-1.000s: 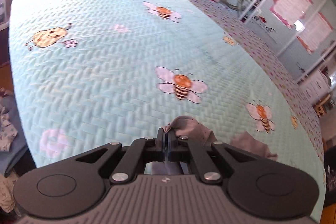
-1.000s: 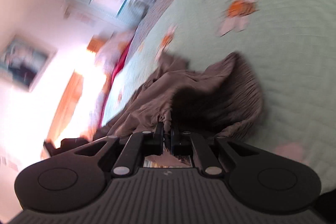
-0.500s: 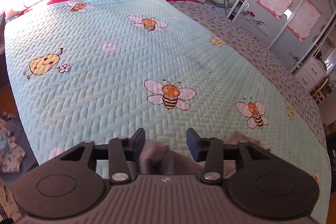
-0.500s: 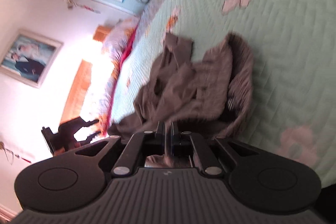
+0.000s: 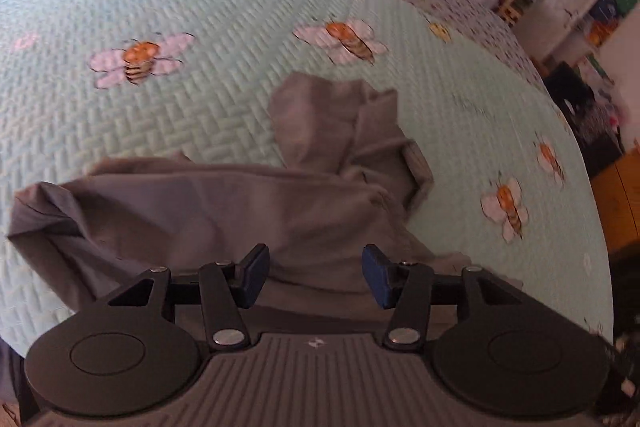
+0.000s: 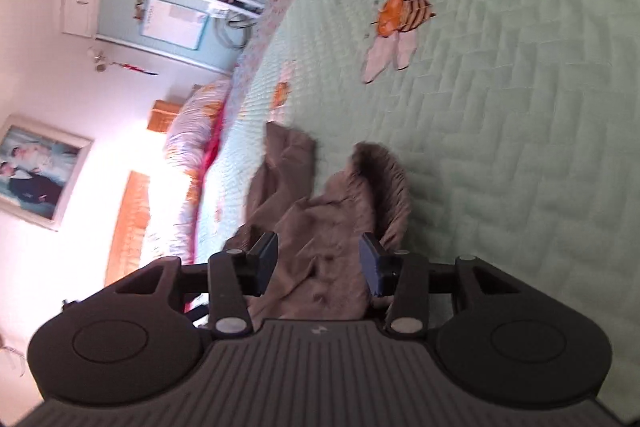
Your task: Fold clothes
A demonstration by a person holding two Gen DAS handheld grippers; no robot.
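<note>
Both of your tools stand spread over the grey garment [image 5: 248, 203]; your left hand-held gripper [image 5: 314, 277] has its jaws apart, pinching nothing; your right hand-held gripper [image 6: 318, 269] is opening, cloth between the pads but unpressed; the garment lies crumpled on the bed's bee-print quilt [image 5: 160, 115], near its close edge.

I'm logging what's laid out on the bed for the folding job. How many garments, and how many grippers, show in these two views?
Grey garment, crumpled on the bee-print quilt: 1
Grippers: 2, the left gripper and the right gripper, its jaws opening, both with cloth between the jaws but not gripped
Total: 3
</note>
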